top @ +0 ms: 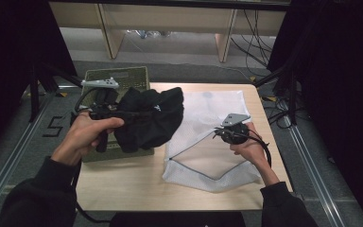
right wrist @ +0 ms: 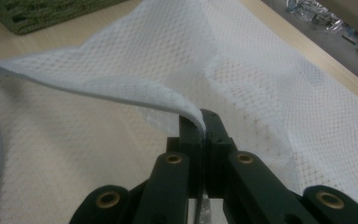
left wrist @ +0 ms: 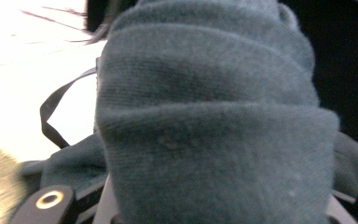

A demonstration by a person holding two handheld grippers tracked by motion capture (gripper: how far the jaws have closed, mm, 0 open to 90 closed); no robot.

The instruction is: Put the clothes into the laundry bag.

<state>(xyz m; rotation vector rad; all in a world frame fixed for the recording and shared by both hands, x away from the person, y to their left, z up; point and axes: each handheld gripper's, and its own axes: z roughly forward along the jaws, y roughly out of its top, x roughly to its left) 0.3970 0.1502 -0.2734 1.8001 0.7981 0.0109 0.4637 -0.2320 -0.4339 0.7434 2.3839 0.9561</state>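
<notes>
Sitting on your pale wooden desk [top: 137,189]: a woven green basket [top: 123,78] and a white mesh laundry bag [top: 208,118]. Your right gripper [right wrist: 204,126] fingers pinch its rim shut; your left gripper [top: 105,112] fingers grip a dark knitted garment [top: 149,118].

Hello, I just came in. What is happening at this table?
A person works with two handheld grippers. The left gripper holds a bunched dark garment in the air, above the green basket and close to the white mesh bag on the table. The right gripper is shut on the bag's edge and lifts it, so the mouth stands open. The garment is not yet inside; it looks as if it is meant to go in.
</notes>
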